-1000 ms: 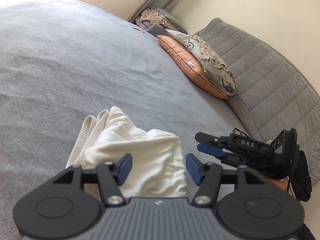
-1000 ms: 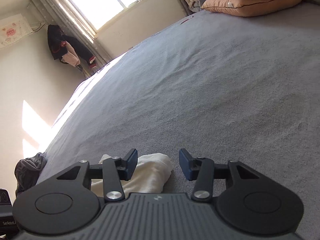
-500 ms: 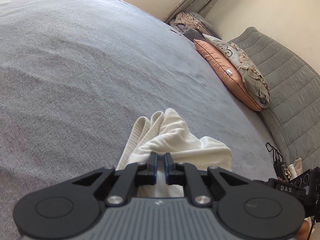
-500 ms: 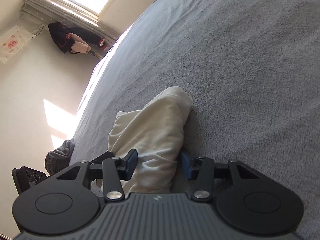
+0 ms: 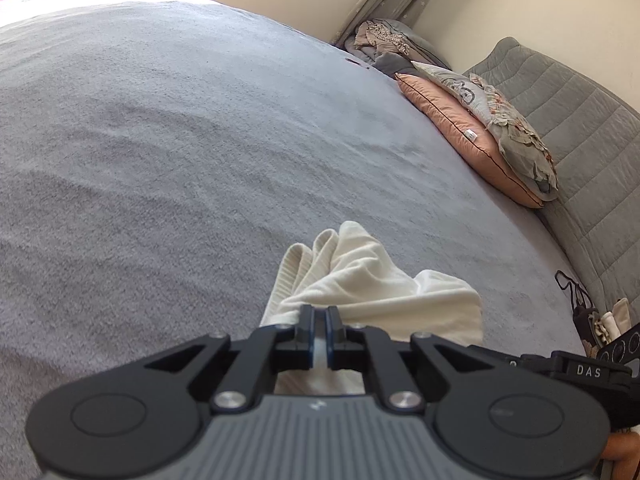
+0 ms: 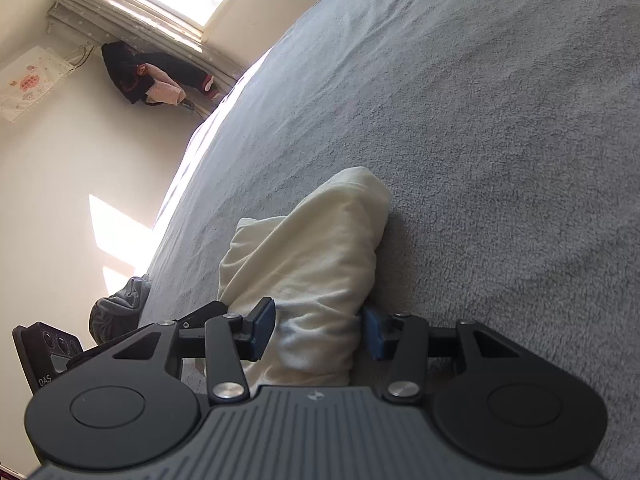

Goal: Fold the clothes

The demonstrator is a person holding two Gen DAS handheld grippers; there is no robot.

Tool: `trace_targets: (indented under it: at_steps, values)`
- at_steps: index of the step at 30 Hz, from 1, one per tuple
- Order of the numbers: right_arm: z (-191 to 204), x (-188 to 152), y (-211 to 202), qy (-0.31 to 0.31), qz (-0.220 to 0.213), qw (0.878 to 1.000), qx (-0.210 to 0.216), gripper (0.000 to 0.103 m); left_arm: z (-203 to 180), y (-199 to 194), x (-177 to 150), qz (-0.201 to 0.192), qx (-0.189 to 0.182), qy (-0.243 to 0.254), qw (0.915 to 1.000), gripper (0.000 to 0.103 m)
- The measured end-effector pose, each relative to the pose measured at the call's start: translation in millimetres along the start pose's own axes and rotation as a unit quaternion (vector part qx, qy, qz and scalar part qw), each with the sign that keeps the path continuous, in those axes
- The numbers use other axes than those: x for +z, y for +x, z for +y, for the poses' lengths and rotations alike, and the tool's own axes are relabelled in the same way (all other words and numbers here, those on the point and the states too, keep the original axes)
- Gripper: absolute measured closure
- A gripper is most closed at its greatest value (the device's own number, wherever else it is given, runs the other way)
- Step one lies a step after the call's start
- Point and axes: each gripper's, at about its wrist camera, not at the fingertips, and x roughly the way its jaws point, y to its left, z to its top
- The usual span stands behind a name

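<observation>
On the grey bedspread (image 5: 168, 128): one cream garment (image 5: 372, 280), bunched. Left gripper (image 5: 319, 334) jaws pinched together on a fold of it. Right gripper (image 6: 316, 330) jaws apart, straddling the cloth's near end. Two pillows (image 5: 472, 120) stacked by one grey headboard (image 5: 580, 120), well apart from the garment.

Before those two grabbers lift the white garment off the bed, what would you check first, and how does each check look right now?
1. Left gripper shut on the white garment: ok.
2. Right gripper shut on the cloth: not ok, fingers open either side of it.
3. Garment bunched, not flat: not ok for folding.
4. Grey bedspread free ahead for spreading: ok.
5. Pillows apart from the garment: ok.
6. Which garment edge is held: cannot tell.
</observation>
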Motion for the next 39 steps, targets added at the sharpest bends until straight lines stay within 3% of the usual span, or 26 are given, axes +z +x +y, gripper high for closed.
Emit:
trace_targets:
  at_steps: [3,5,8,11,14,15,17,19,21,23,25,28,31,32,34,36,38,39]
  values:
    - [-7,8,-5,0.019,-0.011,1.000,-0.003,0.054,3,-4,5,-0.006,-0.023,-0.017,0.9996,0.068]
    - [-12,6,-3,0.041,-0.010,0.999,0.011,0.054,-1,-4,13,-0.014,-0.022,-0.008,0.9996,0.045]
    - [-3,-1,1,0.007,-0.004,1.000,0.012,0.053,-16,3,31,-0.018,-0.005,0.045,0.9988,0.029]
    - [0,0,3,-0.004,0.000,1.000,0.013,0.053,-36,26,38,0.017,0.011,0.109,0.9939,0.019]
    - [-1,1,3,-0.001,0.000,1.000,0.017,0.053,-51,57,27,0.059,0.076,0.182,0.9785,0.024]
    - [0,1,4,-0.006,0.000,1.000,0.015,0.053,-52,60,23,0.056,0.079,0.190,0.9770,0.026]
    - [2,2,4,-0.018,0.001,1.000,0.011,0.054,-51,65,18,0.049,0.081,0.197,0.9758,0.057]
    - [5,3,4,-0.034,0.004,0.999,0.004,0.056,-33,59,21,0.043,0.060,0.142,0.9872,0.075]
    - [4,4,4,-0.043,0.013,0.999,0.001,0.076,-15,54,24,0.037,0.039,0.086,0.9949,0.078]
    - [2,3,4,-0.038,0.018,0.999,0.004,0.079,3,48,27,0.030,0.017,0.030,0.9990,0.079]
    - [3,4,3,-0.045,0.019,0.999,0.004,0.079,21,42,30,0.024,-0.005,-0.027,0.9993,0.082]
    - [-2,6,3,-0.035,0.019,0.999,0.007,0.077,48,35,30,0.007,-0.038,-0.111,0.9931,0.087]
    - [-17,7,3,-0.003,0.021,0.999,0.026,0.077,66,26,28,-0.004,-0.016,-0.137,0.9905,0.092]
    - [-19,8,4,0.007,0.022,0.999,0.031,0.077,69,22,27,-0.005,-0.014,-0.141,0.9899,0.091]
    - [-20,9,4,0.016,0.022,0.999,0.034,0.076,70,15,28,-0.001,-0.050,-0.167,0.9847,0.090]
    - [-19,8,4,0.025,0.022,0.999,0.035,0.075,60,5,32,-0.008,-0.081,-0.165,0.9829,0.072]
    - [-22,6,0,0.035,0.022,0.998,0.039,0.074,42,-3,32,-0.005,-0.070,-0.129,0.9891,0.037]
    - [-25,2,-3,0.039,0.023,0.998,0.040,0.073,32,-4,29,0.009,-0.053,-0.102,0.9933,0.033]
